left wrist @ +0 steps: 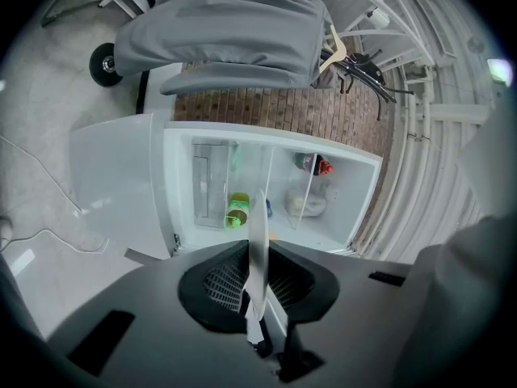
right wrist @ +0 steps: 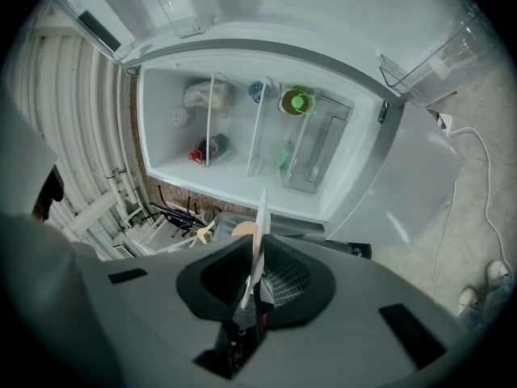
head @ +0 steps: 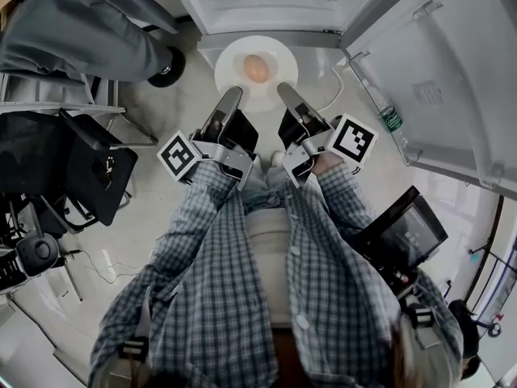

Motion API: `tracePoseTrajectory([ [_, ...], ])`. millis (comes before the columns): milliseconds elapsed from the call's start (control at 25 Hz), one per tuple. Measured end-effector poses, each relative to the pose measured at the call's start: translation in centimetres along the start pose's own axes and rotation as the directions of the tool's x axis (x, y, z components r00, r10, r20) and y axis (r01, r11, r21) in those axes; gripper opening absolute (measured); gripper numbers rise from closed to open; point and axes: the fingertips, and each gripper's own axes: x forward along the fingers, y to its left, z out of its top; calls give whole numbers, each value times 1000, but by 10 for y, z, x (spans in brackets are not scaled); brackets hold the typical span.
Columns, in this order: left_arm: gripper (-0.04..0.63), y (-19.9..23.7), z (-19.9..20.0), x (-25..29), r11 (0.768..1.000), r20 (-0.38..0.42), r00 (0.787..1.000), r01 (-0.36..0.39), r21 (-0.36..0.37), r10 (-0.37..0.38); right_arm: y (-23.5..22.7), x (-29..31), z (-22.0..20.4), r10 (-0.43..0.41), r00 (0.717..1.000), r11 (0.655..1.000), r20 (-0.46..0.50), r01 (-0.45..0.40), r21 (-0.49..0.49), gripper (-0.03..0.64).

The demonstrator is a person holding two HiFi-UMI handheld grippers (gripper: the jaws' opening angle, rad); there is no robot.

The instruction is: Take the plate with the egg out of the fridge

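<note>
- Left claw [head: 232, 97]: closed to a narrow gap on the near-left rim of the plate [head: 256, 55]. In the left gripper view the rim sits edge-on between the pads.
- Right claw [head: 287, 94]: same, pinched on the near-right rim. The egg [head: 256, 69] shows just past the jaws in its own view.
- Plate location: outside the fridge [right wrist: 234, 180], in the air in front of the open compartment, over the floor [head: 186, 95]. Only my two grips carry it.
- Both claws point level and the plate looks level. The egg sits loose at the centre.
- Handling, my read: the plate is stiff and likely glazed, so the rim is smooth and could slip in the pads. Its weight hangs out ahead of both grips, so it wants to dip away from me.
- The egg is the weak point: light, round, fragile, free to roll. Any tilt or jerk could send it to the rim or off.
- Grip points: two pinches set apart on the near rim look right, since that stops the plate twisting. One claw alone would let it pivot.
- Task looks near done: the plate is clear of the shelves. The door [head: 452, 71] stands open on my right, and no counter is in view to set it on.
- Next: both claws clamped, moved together, slow and level.
</note>
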Motion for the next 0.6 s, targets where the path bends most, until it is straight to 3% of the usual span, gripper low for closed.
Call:
tracePoseTrajectory([
  [600,58,-1,-1,3,1000,-7,1000,6,5,-6,1,0,3,13,1000,1000,12,-13,4,48],
])
